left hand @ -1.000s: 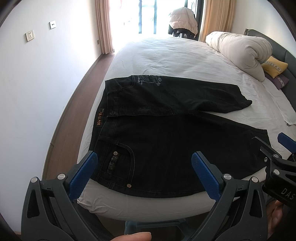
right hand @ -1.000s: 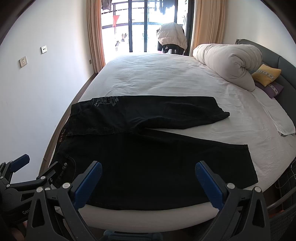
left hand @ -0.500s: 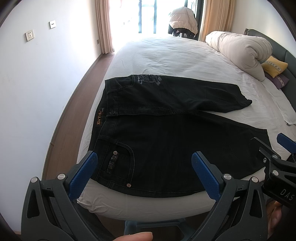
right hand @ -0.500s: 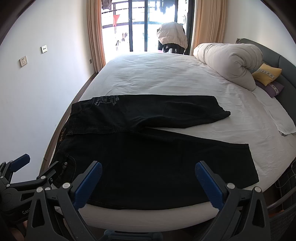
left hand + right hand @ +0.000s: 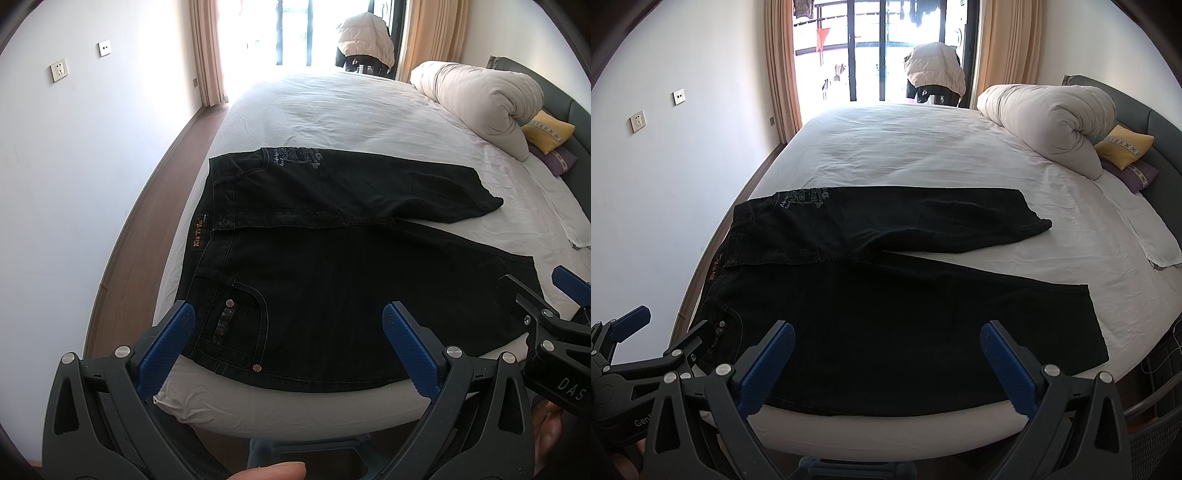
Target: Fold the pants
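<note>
From the left wrist, the left gripper (image 5: 284,339) hung released above the pants (image 5: 332,280), spread on the bed (image 5: 332,110); folding looked unstarted

From the right wrist, the right gripper (image 5: 886,358) was likewise released, and next needed the near hem

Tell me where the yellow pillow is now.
In both views the yellow pillow lies far right, by the headboard, behind the rolled duvet.

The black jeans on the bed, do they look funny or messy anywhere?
A little. The black jeans lie flat on the white bed, but the two legs splay apart instead of lining up, and the far leg's hem is crumpled into a point. Both grippers, left and right, hang open, touching nothing.
</note>
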Motion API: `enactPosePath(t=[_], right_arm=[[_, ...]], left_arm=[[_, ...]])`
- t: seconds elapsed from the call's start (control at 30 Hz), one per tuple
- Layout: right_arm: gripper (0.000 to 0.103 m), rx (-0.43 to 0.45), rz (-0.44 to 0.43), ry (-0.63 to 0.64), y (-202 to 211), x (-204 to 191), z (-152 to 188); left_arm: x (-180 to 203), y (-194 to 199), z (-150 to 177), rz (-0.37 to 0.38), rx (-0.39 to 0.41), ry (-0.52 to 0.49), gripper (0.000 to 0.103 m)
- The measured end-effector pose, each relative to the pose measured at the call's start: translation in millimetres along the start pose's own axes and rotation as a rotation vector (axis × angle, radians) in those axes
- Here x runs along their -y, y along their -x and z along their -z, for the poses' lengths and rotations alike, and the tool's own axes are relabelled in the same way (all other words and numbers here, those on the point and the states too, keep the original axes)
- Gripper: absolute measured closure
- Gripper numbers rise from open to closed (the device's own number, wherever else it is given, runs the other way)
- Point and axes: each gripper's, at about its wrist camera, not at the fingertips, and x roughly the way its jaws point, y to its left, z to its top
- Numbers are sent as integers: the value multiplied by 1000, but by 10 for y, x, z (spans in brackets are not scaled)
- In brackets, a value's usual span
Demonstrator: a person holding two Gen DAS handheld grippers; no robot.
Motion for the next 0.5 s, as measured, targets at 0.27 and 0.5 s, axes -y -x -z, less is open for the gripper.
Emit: enactPosePath(t=[0.27,0.5], right_arm=[[0,-4,-1,0,-11,-27,51],[0,-9,-3,1,-21,-39,96]], left_arm=[[0,0,-1,0,-1,0,0],[5,-5,18,0,-2,0,0]])
